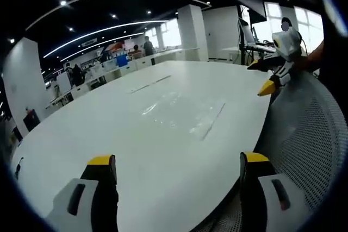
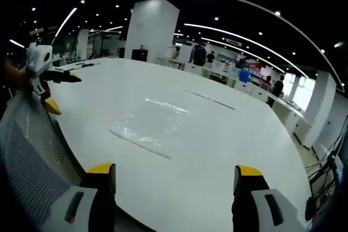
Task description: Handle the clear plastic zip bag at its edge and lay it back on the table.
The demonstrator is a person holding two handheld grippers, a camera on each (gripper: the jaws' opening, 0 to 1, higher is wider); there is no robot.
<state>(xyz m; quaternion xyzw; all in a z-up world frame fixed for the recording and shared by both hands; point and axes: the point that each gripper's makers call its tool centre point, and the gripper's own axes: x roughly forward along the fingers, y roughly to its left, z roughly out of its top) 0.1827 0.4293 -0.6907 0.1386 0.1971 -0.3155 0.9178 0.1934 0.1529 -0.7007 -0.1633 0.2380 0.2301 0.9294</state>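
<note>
Lying flat on the white surface (image 2: 228, 150), the clear plastic zip bag (image 2: 149, 126) sits ahead of the right gripper (image 2: 176, 180), a little toward its left finger and well apart from both yellow-tipped fingers (image 2: 103, 169). Those fingers stand wide apart and hold nothing; they hover at the near edge of the surface without touching the bag. One long edge of the bag, the thicker strip, faces the fingers.

From the left gripper view, the same bag (image 1: 179, 113) shows as a faint glossy patch on the surface (image 1: 81, 134), ahead of the left gripper (image 1: 176, 169) and roughly centred between its fingers (image 1: 102, 161). These fingers are also spread wide, empty, and clear of the bag.

Each gripper appears in the other's view, off to the side over a grey mesh chair back (image 1: 312, 134), held by a hand whose details are too small to make out. Beyond the fingers, far across the room, white pillars (image 2: 152, 25), desks and a few people (image 1: 148, 46) stand under ceiling light strips.
</note>
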